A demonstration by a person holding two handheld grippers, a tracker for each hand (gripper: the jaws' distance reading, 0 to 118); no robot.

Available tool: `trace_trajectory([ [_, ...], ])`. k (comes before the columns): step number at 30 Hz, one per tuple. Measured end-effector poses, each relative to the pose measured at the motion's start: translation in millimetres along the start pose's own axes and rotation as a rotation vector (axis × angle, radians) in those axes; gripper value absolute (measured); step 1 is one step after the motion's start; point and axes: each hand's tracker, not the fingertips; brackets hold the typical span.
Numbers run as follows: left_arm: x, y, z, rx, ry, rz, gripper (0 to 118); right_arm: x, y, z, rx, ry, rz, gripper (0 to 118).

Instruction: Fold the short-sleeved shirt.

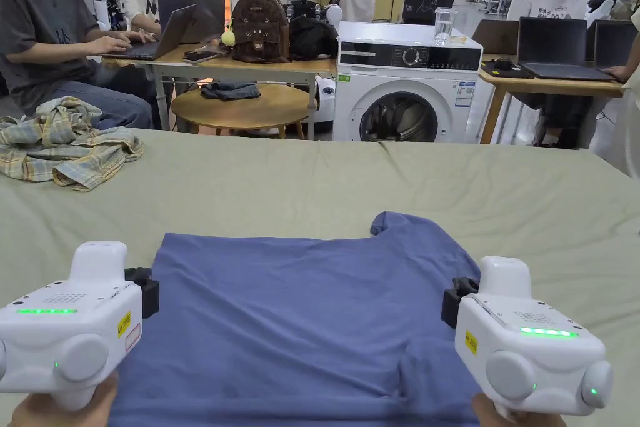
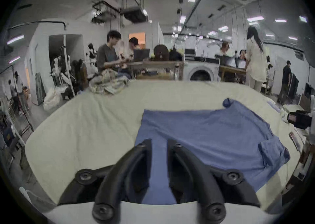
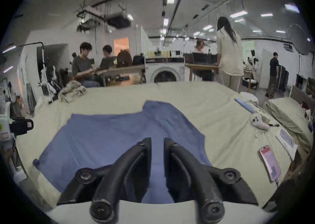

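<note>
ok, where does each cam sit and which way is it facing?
Head view: above the bed, looking forward and down at the blue shirt; both grippers and hands show.
Left gripper view: low at the shirt's left side, facing forward; own left gripper parted.
Right gripper view: low at the shirt's right, facing forward; own right gripper parted.
Shared: shirt, washing machine.

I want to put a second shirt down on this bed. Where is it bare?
Bare sheet runs between the blue shirt and the far edge, right of the plaid shirt. The right edge is crowded: a phone and a controller.
</note>
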Motion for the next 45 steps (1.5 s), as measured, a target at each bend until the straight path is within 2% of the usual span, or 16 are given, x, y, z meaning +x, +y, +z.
trace_trajectory([
  [3,6,-5,11,0.04,0.025,-0.021,0,-2,3,6,0.06,0.006,-0.032,0],
  [9,4,-9,11,0.007,0.024,-0.036,0,-8,6,4,0.059,-0.045,-0.011,0],
  [12,-3,-7,4,-0.051,0.031,-0.044,0,-11,4,1,0.027,-0.002,0.016,0],
  [17,-26,-4,-12,-0.229,0.002,-0.07,0,-15,1,-3,-0.014,-0.012,0.037,0],
  [21,-47,-2,-14,-0.356,-0.026,-0.027,0,-16,0,-6,-0.055,-0.007,0.042,0],
  [26,-70,-8,-31,-0.608,-0.052,-0.014,0,-17,-4,-10,-0.092,-0.009,0.069,0],
  [30,-81,-23,-49,-0.75,-0.004,-0.003,45,-19,-8,-14,-0.127,-0.006,0.075,0],
  [33,-89,-39,-64,-0.827,0.031,0.037,55,-22,-13,-15,-0.146,-0.004,0.085,0],
  [37,-90,-53,-63,-0.828,0.03,0.076,54,-23,-17,-16,-0.168,-0.002,0.099,0],
  [39,-93,-53,-66,-0.816,0.028,0.058,54,-21,-18,-16,-0.178,0.003,0.097,0],
  [40,-89,-54,-63,-0.801,0.022,0.021,50,-21,-18,-17,-0.187,0.002,0.099,0],
  [41,-84,-54,-61,-0.789,-0.001,-0.01,41,-19,-18,-18,-0.192,0.004,0.098,0],
  [42,-82,-54,-61,-0.79,-0.017,-0.026,23,-18,-18,-18,-0.199,0.004,0.095,0],
  [43,-83,-53,-61,-0.79,-0.034,-0.015,11,-16,-18,-18,-0.207,0.003,0.092,0],
  [44,-82,-53,-62,-0.788,-0.028,-0.009,3,-14,-17,-18,-0.221,0.003,0.093,0],
  [45,-81,-53,-62,-0.79,-0.033,-0.009,2,-12,-17,-18,-0.231,0.004,0.092,0],
])
